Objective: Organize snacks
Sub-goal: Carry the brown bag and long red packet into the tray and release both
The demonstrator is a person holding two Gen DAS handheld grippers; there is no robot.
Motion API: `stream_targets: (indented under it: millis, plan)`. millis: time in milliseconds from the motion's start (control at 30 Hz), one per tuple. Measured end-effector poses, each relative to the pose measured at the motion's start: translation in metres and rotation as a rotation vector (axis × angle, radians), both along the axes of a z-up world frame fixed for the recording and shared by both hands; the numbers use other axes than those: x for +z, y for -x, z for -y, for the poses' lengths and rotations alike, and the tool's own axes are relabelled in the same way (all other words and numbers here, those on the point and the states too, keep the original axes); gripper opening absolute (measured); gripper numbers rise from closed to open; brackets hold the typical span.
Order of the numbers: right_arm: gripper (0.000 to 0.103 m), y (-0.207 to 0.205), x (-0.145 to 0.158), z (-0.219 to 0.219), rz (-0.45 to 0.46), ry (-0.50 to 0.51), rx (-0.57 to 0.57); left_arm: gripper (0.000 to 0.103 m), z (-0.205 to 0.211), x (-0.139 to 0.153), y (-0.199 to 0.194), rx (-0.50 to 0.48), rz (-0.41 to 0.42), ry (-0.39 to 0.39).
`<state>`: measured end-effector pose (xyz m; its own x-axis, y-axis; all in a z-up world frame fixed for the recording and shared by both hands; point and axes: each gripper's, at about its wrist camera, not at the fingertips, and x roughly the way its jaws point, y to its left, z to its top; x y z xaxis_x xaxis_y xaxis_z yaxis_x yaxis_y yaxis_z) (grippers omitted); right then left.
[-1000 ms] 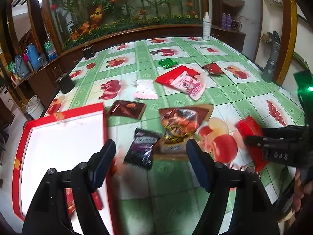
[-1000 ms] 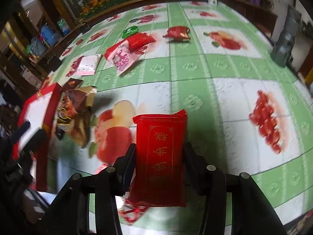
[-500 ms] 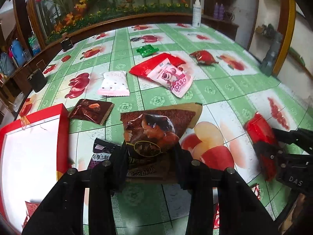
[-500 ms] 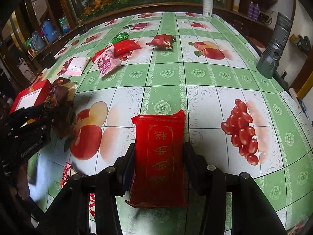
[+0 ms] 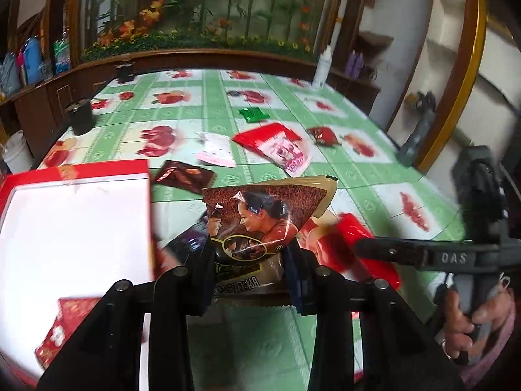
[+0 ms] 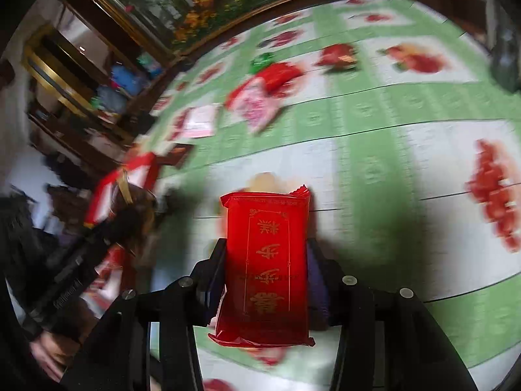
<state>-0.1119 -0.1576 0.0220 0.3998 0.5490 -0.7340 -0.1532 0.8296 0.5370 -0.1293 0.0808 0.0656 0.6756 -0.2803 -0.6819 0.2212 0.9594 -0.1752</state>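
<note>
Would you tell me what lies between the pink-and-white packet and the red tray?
A dark brown packet lies there, seen in the left wrist view.

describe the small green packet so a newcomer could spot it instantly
Start from the flower planter wall behind the fruit-print table. Come towards the camera to the red-and-pink snack bag; the green packet lies flat just beyond it. It is the only green, shiny wrapper among red, pink and brown ones.

Matte black two-finger grippers [image 5: 250, 270] with round silver screws behind dark blue pads [image 5: 294, 272], raised "DAS" lettering, pink sleeve [image 5: 501, 335] behind the hand [image 5: 462, 322].
</note>
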Motion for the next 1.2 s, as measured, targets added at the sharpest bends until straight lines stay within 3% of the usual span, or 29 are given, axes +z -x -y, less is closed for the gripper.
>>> stream_targets:
  millis: [333, 633, 933, 1067, 1133, 1200]
  plan:
    - [0.047, -0.003, 0.017, -0.124, -0.004, -0.181, 0.240, 0.034, -0.096, 0.003, 0.033, 0.185, 0.010, 0.067]
    - [0.047, 0.002, 0.018, -0.223, 0.016, -0.181, 0.354, 0.034, -0.155, -0.017, 0.043, 0.359, -0.012, 0.041]
    - [0.047, -0.016, 0.007, -0.263, 0.018, -0.111, 0.340, 0.034, -0.178, -0.034, 0.041, 0.427, -0.047, 0.041]
    - [0.050, -0.027, 0.004, -0.278, 0.012, -0.106, 0.337, 0.036, -0.183, -0.036, 0.042, 0.479, -0.052, -0.008]
    - [0.052, -0.029, 0.008, -0.279, 0.030, -0.107, 0.332, 0.040, -0.186, -0.037, 0.042, 0.507, -0.063, -0.028]
    - [0.056, -0.027, 0.017, -0.276, 0.076, -0.111, 0.335, 0.052, -0.190, -0.035, 0.045, 0.522, -0.057, -0.029]
